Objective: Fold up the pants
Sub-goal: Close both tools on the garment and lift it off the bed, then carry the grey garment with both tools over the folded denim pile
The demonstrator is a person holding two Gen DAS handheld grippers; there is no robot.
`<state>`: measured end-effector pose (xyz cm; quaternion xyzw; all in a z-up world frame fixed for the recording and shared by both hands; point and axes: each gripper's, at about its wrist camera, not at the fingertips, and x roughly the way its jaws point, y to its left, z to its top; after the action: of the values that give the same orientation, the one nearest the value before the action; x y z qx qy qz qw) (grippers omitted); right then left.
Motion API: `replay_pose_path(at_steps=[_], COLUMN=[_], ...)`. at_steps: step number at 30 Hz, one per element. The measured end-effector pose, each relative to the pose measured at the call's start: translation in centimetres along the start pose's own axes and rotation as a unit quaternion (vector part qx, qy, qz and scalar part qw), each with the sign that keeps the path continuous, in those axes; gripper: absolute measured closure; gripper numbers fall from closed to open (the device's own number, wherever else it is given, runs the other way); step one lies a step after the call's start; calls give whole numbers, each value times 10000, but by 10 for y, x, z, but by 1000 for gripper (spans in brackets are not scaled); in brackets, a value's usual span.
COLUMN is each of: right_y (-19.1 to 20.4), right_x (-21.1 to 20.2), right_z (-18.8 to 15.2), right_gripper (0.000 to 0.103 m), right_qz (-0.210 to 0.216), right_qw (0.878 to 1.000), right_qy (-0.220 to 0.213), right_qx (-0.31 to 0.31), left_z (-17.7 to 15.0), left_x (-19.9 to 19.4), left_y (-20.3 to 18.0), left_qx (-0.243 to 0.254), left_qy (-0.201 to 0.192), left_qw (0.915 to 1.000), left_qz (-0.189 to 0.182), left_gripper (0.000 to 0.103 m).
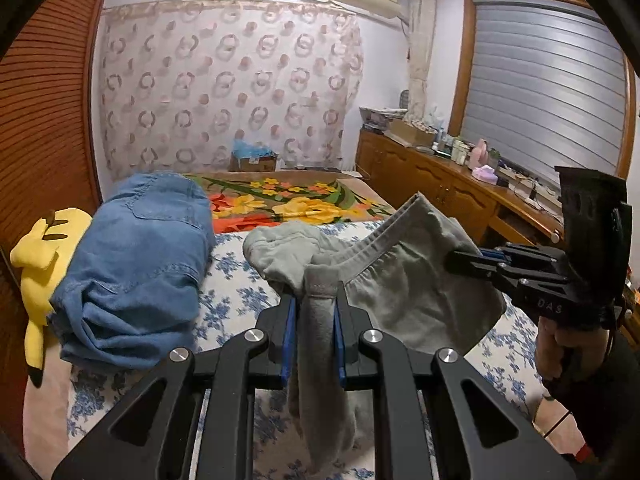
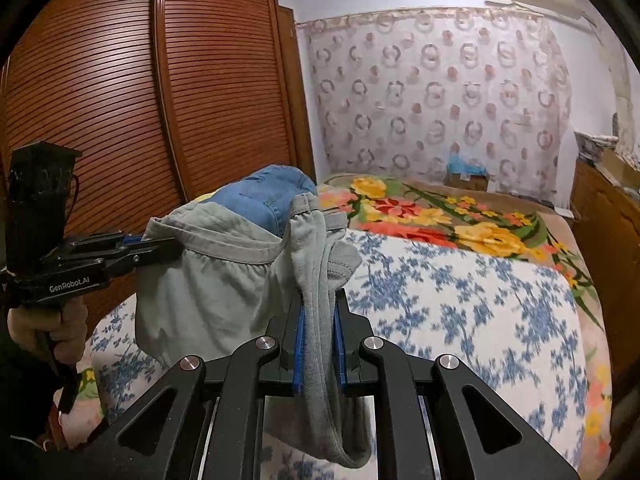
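Left gripper: the black two-finger left gripper with blue pads [image 1: 314, 312] is clamped on a bunched fold of the grey soft cotton pants [image 1: 408, 292]; its jaws stand only as far apart as the cloth between them.
Right gripper: the matching black right gripper [image 2: 319, 312] is clenched on another gathered band of the same pants, likewise narrowed to the thickness of the fabric.
Pants: held up between the two grippers above the bed, waistband stretched across, the rest hanging loose.
Hidden: the lower legs of the pants drop behind the gripper bodies and out of view; the person's hands show only partly.
Surface: a bed with a white quilt printed with blue flowers [image 2: 460, 292], and a bright floral blanket of yellow and red [image 1: 280, 200] beyond it.
Beside: folded blue denim jeans [image 1: 136, 264] lie on the quilt, against a yellow plush toy [image 1: 44, 264].
Room: a brown slatted wooden wardrobe [image 2: 132, 92], a patterned lace curtain [image 1: 228, 80], and a cluttered wooden sideboard [image 1: 440, 176].
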<state>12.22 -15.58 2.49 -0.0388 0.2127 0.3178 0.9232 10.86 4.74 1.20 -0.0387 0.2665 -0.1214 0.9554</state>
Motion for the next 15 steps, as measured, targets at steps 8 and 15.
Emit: replay_pose_path(at_steps=[8,15], right_y=[-7,-12], right_x=[46,110], right_z=[62,112], right_gripper=[91,91], right_qz=[203,436], right_qw=[9991,9969], right_qy=[-86,-138], right_qx=[-360,-647], left_z=[25,45], left_x=[-4,-4], left_y=[34,76], left_qx=[-185,-340], left_qy=[-222,-398], left_qw=[9992,9967], left_qz=[283,622], left_gripper=[86,86])
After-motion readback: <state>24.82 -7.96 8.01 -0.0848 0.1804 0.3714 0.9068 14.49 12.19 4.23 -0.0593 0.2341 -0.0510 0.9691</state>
